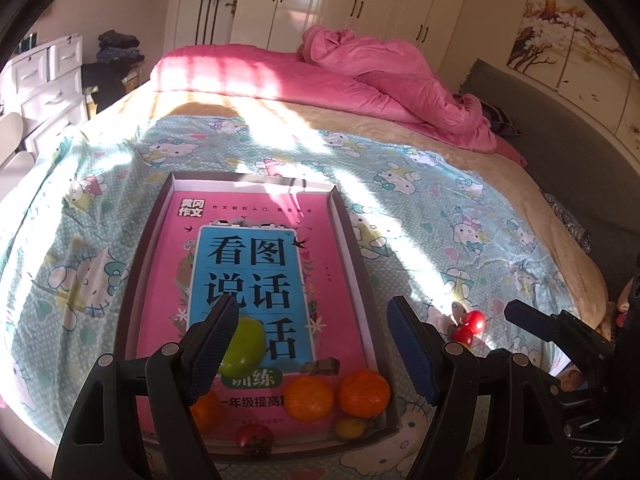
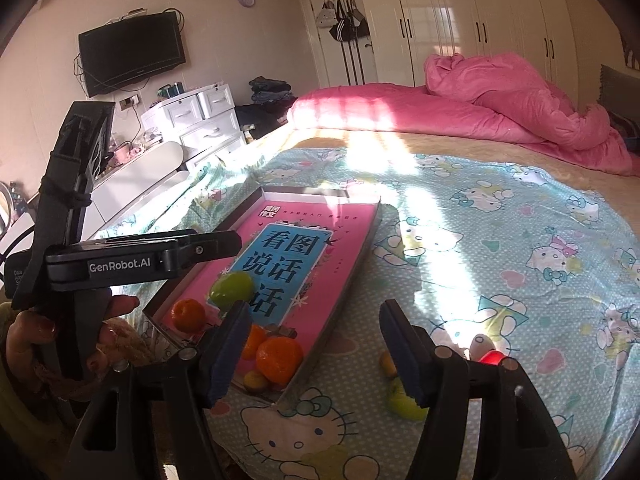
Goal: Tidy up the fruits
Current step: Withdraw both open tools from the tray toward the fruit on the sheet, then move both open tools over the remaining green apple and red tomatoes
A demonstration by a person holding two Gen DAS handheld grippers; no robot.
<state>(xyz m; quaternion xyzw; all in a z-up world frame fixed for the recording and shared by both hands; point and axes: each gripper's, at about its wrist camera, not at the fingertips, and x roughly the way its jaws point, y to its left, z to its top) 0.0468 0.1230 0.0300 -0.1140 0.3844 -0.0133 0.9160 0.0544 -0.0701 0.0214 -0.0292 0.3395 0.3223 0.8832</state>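
A shallow tray [image 1: 353, 260] [image 2: 347, 283] lies on the bed with a pink book inside. At its near end sit a green fruit [image 1: 244, 346] [image 2: 232, 288], three oranges [image 1: 310, 398] [image 2: 278, 360], a small yellow fruit [image 1: 350, 428] and a red fruit [image 1: 255, 440]. My left gripper [image 1: 314, 344] hovers open over them, holding nothing. On the sheet right of the tray lie red cherry tomatoes [image 1: 470, 326] [image 2: 492, 358], a green fruit [image 2: 404, 402] and a small orange fruit [image 2: 386, 364]. My right gripper [image 2: 316, 352] stands open above the sheet there, nothing between its pads.
The cartoon-cat sheet [image 2: 500, 240] covers the bed, with a rumpled pink quilt [image 1: 380, 76] at the far end. A hand [image 2: 24, 332] holds the left gripper at the bed's left edge. White drawers [image 2: 200, 120] and a wall television [image 2: 132, 54] stand beyond.
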